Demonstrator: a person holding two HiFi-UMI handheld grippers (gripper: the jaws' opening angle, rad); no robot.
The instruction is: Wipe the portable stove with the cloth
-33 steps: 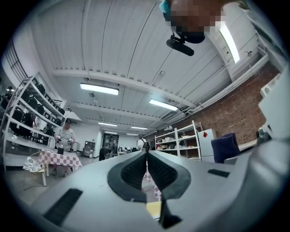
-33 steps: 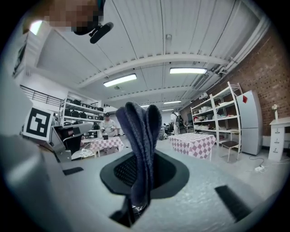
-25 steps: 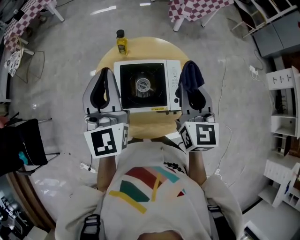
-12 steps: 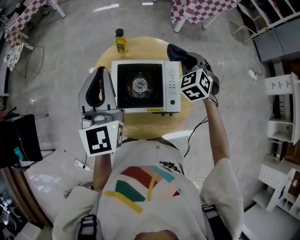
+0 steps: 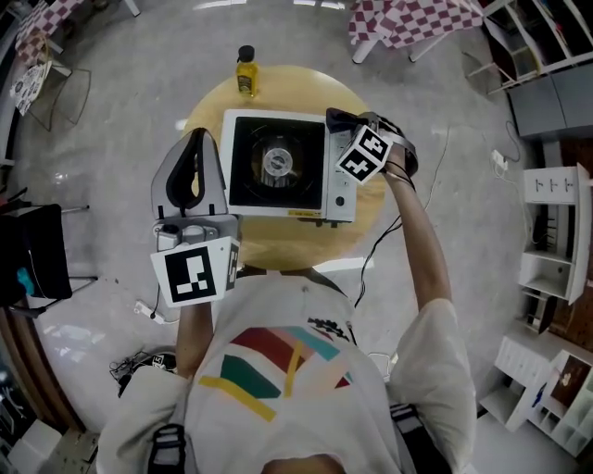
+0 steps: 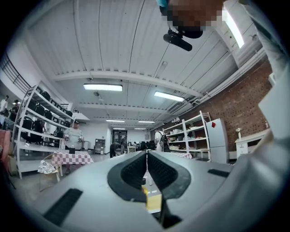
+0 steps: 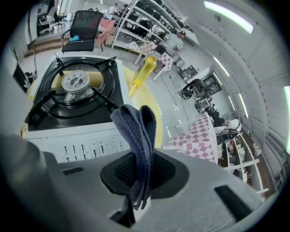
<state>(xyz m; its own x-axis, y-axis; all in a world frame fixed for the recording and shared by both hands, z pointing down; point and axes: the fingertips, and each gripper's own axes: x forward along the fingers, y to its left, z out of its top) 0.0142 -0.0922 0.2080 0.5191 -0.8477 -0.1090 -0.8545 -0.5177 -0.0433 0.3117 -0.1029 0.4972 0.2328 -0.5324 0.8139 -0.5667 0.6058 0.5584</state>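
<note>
The white portable stove (image 5: 278,167) with a black burner top stands on a round yellow table (image 5: 278,243). My right gripper (image 5: 350,130) hovers at the stove's far right corner, above the control strip, pointing left. It is shut on a dark blue cloth (image 5: 337,118). In the right gripper view the folded cloth (image 7: 137,131) sticks up out of my right gripper (image 7: 136,168), just over the stove's (image 7: 72,93) white control panel. My left gripper (image 5: 195,141) is held beside the stove's left edge; its jaws are shut and hold nothing (image 6: 147,156).
A yellow bottle (image 5: 246,74) with a black cap stands at the table's far edge, also visible as the bottle (image 7: 143,70) beyond the stove. Checkered tables (image 5: 408,18), shelving (image 5: 556,231) and a black chair (image 5: 32,255) surround the table on the grey floor.
My right gripper with the cloth has swung from the stove's near right side up to its far right corner and turned leftwards. The left gripper has hardly moved.
</note>
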